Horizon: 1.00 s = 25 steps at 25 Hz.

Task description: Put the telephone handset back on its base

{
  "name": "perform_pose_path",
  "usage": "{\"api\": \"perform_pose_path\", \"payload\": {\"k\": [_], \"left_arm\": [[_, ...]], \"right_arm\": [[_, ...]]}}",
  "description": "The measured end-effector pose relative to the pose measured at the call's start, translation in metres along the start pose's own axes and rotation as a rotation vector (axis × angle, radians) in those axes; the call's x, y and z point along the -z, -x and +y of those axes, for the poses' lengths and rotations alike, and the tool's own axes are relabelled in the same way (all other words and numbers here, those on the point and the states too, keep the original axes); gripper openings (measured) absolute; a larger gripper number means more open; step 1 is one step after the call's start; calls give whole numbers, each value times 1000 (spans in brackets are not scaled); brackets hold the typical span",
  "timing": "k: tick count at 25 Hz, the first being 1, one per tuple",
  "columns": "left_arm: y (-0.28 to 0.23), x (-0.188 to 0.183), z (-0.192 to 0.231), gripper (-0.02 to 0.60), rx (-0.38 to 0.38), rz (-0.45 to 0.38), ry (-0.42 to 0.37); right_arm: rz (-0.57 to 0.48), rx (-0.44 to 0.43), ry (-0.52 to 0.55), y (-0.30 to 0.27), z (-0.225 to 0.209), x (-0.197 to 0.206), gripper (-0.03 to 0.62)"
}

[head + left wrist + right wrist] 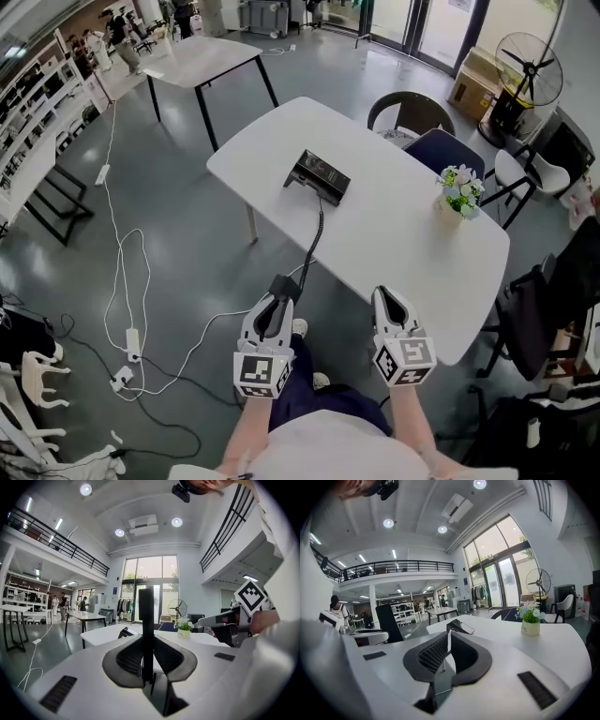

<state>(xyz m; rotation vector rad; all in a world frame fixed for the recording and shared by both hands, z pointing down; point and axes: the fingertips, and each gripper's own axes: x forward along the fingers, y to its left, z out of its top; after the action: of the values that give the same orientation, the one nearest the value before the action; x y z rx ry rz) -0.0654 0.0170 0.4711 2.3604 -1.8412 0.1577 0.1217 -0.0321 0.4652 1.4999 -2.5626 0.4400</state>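
Slim black handset (146, 609) clamped in left hand-held gripper (147, 644); right hand-held gripper (449, 641) closed, empty. Boxy base (319, 176) on smooth white desk (394, 246).

The black handset (280, 286) stands upright and edge-on, clamped between the jaws of the left gripper (275, 305) and held off the near edge of the table (394, 234). Its dark cord (315, 239) runs across the white top to the base (317, 178). The base is a low black unit lying well apart from the handset, towards the far side.
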Motion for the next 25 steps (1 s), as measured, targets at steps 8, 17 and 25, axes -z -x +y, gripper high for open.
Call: {"api": "perform_pose_path", "payload": {"k": [8, 17, 25], "left_arm": [[-55, -31, 43, 74, 28, -22, -43], [-101, -42, 78, 74, 76, -22, -40], [-134, -46, 96, 74, 123, -19, -38]], "right_arm": [[-30, -2, 5, -66, 6, -37, 43], [-19, 26, -8, -118, 7, -43, 43], [-23, 65, -9, -145, 3, -52, 43]]}}
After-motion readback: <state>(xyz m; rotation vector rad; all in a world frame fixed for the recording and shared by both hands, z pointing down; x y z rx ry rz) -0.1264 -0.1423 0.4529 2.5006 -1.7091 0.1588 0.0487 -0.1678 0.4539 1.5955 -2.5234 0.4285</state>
